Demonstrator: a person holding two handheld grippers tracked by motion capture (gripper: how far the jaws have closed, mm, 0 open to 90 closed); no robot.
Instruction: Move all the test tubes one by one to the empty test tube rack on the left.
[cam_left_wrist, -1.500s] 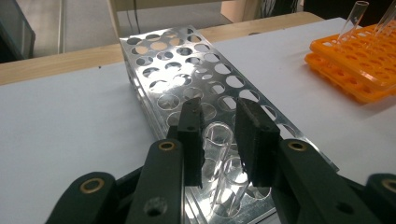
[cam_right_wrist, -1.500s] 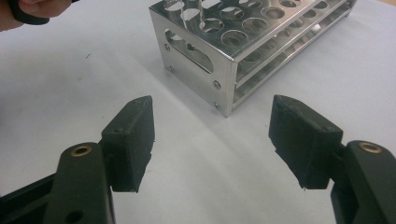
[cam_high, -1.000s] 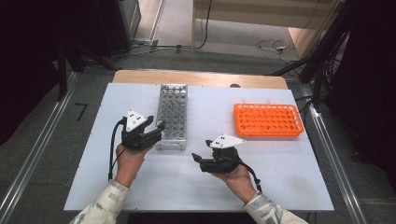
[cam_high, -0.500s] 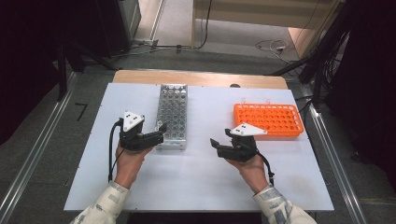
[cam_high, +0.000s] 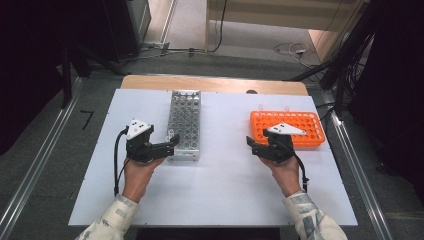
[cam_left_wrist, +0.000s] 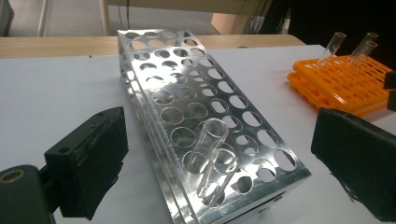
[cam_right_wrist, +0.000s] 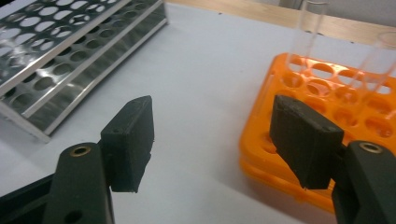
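A silver metal tube rack (cam_high: 184, 125) stands left of centre on the white table (cam_high: 220, 185). One clear test tube (cam_left_wrist: 212, 156) leans in a hole at its near corner. My left gripper (cam_high: 170, 145) is open beside that near end, and the tube stands between its jaws (cam_left_wrist: 219, 140), touching neither. An orange tube rack (cam_high: 295, 125) lies at the right with two clear tubes (cam_right_wrist: 310, 23) upright along its far edge. My right gripper (cam_high: 252, 146) is open and holds nothing, just left of the orange rack (cam_right_wrist: 336, 121), with bare table between its pads (cam_right_wrist: 215, 135).
A wooden strip (cam_high: 215, 84) runs along the table's far edge. Metal rails (cam_high: 360, 170) flank the table on both sides. Cables (cam_high: 290, 49) lie on the floor beyond it. The metal rack (cam_right_wrist: 70, 51) is to the right gripper's far left.
My right gripper has moved right and away from the person, from the table's middle to the orange rack's left end. The left gripper has stayed at the metal rack's near end.
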